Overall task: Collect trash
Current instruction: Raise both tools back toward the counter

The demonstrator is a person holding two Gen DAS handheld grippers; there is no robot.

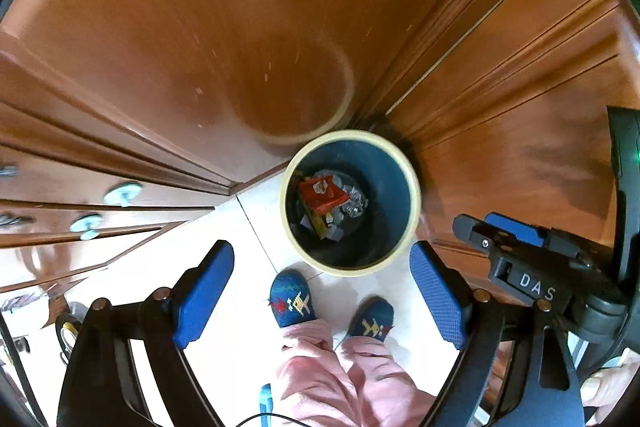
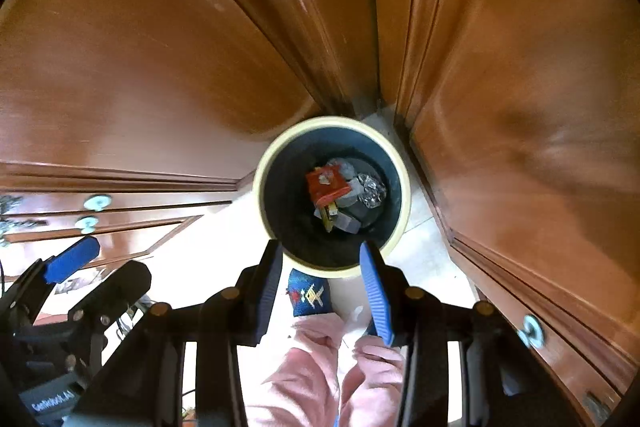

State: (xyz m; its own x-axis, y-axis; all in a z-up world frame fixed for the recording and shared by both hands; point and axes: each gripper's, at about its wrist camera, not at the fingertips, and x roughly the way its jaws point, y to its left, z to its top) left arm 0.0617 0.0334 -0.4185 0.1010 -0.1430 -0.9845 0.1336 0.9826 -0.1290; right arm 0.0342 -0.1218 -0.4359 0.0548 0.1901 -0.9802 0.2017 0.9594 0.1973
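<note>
Two tongs: both point down over one waste bin, and neither holds anything.
Left tongs (image 1: 322,301): jaws spread wide, blue pads bare, nothing between them but the floor and a person's slippers.
Right tongs (image 2: 322,291): jaws parted to a middling gap, narrower than the left pair, also bare.
Waste bin (image 1: 404,183): dark blue inside with a cream rim, standing on the pale tile floor (image 1: 256,211) in a corner of wooden cabinets (image 1: 160,27).
Trash (image 2: 328,187): already at the bottom of the bin; a red wrapper on top, crumpled foil to its right, grey scraps and a yellow strip beneath.
Key relation: the bin lies straight below and just ahead of both tongs; the right pair's tips overlap the near rim in its own view, so I judge it the nearer.
Long axis: the red wrapper lies roughly diagonal; the pile as a whole has none to speak of.
Writing: "DAS" in white on the right tongs' body, seen from the left wrist view; a white label on the left tongs' body is too blurred to read.
Slippers (image 1: 290,299): blue, patterned with small yellow and red figures.
</note>
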